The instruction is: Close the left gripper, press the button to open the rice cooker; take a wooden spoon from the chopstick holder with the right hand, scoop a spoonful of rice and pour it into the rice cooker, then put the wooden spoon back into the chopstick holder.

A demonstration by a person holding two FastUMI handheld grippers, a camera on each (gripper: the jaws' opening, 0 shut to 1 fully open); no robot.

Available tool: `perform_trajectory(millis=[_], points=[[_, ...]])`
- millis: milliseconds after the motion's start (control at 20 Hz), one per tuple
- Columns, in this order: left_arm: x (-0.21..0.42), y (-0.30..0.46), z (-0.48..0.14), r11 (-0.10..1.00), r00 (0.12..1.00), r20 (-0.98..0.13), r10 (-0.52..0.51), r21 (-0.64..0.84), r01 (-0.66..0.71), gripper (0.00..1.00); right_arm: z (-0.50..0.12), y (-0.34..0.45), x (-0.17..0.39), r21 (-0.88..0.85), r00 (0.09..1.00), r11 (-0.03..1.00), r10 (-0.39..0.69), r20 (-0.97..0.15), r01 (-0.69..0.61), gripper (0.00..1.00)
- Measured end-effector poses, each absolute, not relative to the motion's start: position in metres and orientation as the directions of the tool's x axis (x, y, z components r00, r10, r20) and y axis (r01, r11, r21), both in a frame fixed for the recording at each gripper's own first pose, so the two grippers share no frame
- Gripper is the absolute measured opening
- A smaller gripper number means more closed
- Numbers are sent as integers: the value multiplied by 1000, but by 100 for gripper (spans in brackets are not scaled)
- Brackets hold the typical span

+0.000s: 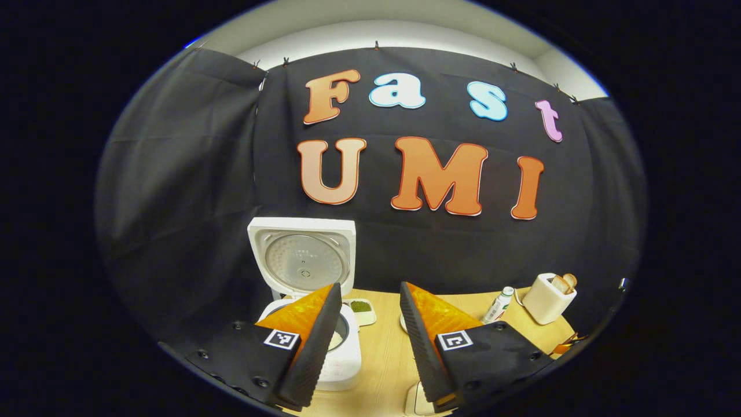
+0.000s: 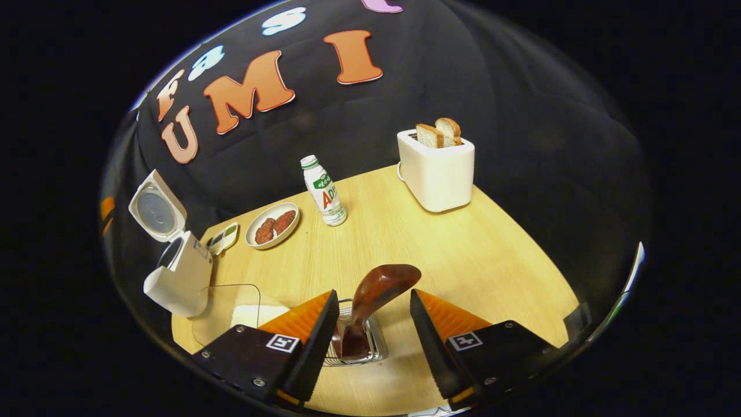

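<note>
The white rice cooker [image 1: 324,347] stands with its lid [image 1: 302,253] raised upright; in the right gripper view the cooker [image 2: 176,272] sits at the far left of the table. My left gripper [image 1: 370,307] hovers open just right of the cooker, holding nothing. A dark wooden spoon [image 2: 376,295] stands bowl-up in the metal chopstick holder [image 2: 356,341]. My right gripper [image 2: 373,315] is open, its fingers on either side of the spoon and not touching it. A clear container of rice [image 2: 231,310] lies beside the cooker.
A white toaster [image 2: 437,168] with two bread slices stands at the back right. A small bottle [image 2: 323,191], a plate with brown pieces [image 2: 272,225] and a small dish of greens [image 2: 223,237] line the back of the wooden table [image 2: 463,255].
</note>
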State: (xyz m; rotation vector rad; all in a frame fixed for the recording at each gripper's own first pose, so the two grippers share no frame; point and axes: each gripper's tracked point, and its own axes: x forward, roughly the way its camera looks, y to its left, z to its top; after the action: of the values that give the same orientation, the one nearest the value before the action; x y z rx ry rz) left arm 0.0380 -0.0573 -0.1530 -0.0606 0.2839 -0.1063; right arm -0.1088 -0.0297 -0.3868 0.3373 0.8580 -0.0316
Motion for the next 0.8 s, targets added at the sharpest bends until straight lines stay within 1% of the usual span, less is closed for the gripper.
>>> perform_trajectory(millis=[50, 100, 150, 200, 250, 300, 350, 400, 450, 500, 550, 600, 650, 700, 750, 800], points=[[35, -59, -154, 993, 953, -282, -109, -69, 93, 75, -386, -28, -108, 307, 661, 938, 129, -739, 161, 76], [33, -59, -154, 994, 953, -285, -101, -69, 85, 72, -387, -25, -105, 333, 668, 930, 148, -729, 157, 71], [31, -60, -152, 994, 954, -285, -96, -72, 78, 72, -388, -22, -103, 354, 680, 923, 162, -715, 152, 64], [29, -61, -153, 995, 954, -287, -88, -72, 71, 72, -389, -20, -100, 372, 696, 917, 170, -698, 148, 62], [29, -62, -152, 996, 955, -286, -79, -70, 61, 75, -392, -19, -99, 386, 697, 910, 178, -695, 152, 59], [28, -65, -153, 996, 954, -291, -76, -69, 58, 72, -395, -17, -98, 409, 699, 899, 191, -689, 158, 44], [27, -68, -153, 997, 953, -294, -69, -65, 52, 72, -398, -18, -97, 424, 704, 890, 192, -684, 170, 44], [27, -71, -154, 997, 951, -300, -69, -62, 53, 72, -401, -19, -95, 436, 705, 881, 193, -683, 182, 30], [26, -75, -155, 997, 950, -305, -64, -57, 49, 75, -401, -18, -93, 461, 710, 867, 205, -674, 188, 28], [26, -79, -155, 997, 949, -310, -62, -53, 48, 72, -403, -16, -92, 479, 706, 856, 216, -674, 196, 23], [25, -83, -156, 998, 947, -316, -60, -49, 46, 72, -403, -15, -91, 490, 701, 846, 219, -679, 210, 22], [24, -86, -156, 998, 946, -319, -57, -46, 45, 72, -405, -15, -88, 491, 695, 845, 222, -684, 214, 14], [22, -89, -157, 998, 944, -325, -56, -43, 44, 72, -406, -14, -87, 484, 690, 850, 222, -689, 209, 17], [20, -89, -157, 998, 944, -327, -52, -41, 41, 75, -407, -13, -85, 475, 686, 856, 222, -693, 203, 15], [18, -89, -156, 998, 945, -324, -52, -37, 42, 72, -404, -12, -83, 472, 689, 859, 218, -691, 202, 14], [15, -86, -154, 999, 948, -314, -44, -26, 38, 72, -400, -11, -81, 470, 688, 860, 219, -692, 199, 13]])
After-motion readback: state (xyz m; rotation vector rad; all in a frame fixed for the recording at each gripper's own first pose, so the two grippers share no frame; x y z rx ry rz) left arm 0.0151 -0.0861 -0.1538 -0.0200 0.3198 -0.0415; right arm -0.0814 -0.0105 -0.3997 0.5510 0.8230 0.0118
